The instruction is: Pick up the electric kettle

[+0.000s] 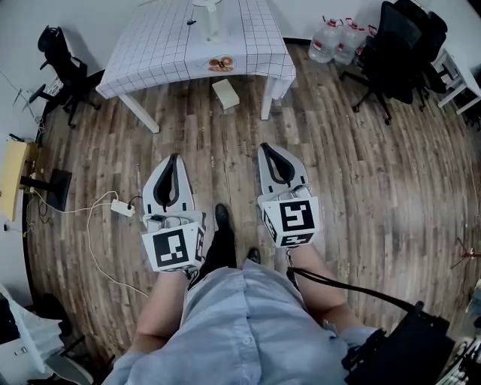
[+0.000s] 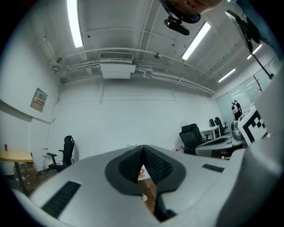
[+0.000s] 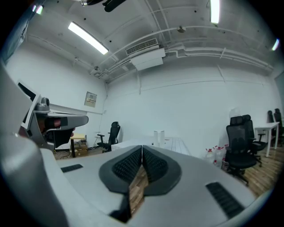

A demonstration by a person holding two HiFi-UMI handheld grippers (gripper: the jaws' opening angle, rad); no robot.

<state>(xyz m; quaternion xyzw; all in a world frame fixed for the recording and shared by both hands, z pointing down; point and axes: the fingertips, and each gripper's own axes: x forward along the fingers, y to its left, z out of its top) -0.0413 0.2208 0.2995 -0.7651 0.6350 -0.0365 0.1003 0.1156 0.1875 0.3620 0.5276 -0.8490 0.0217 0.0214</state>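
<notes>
The electric kettle is taken to be the pale upright object at the far end of the table, which is covered with a checked cloth. It is too small for its shape to be made out with certainty. It stands well apart from both grippers and is touched by neither.

The left gripper is seen with its ribbed pads pressed together at the tips, and nothing is held between them. Only floor and a strip of the table's edge are glimpsed through the slit below the meeting point. The right gripper is likewise closed, its pads set against each other with nothing gripped.

Both grippers are held level and side by side in front of the person's body, over the wooden floor. They are pointed towards the table. Each is carried at the end of a bare forearm that is stretched forward from the torso.
</notes>
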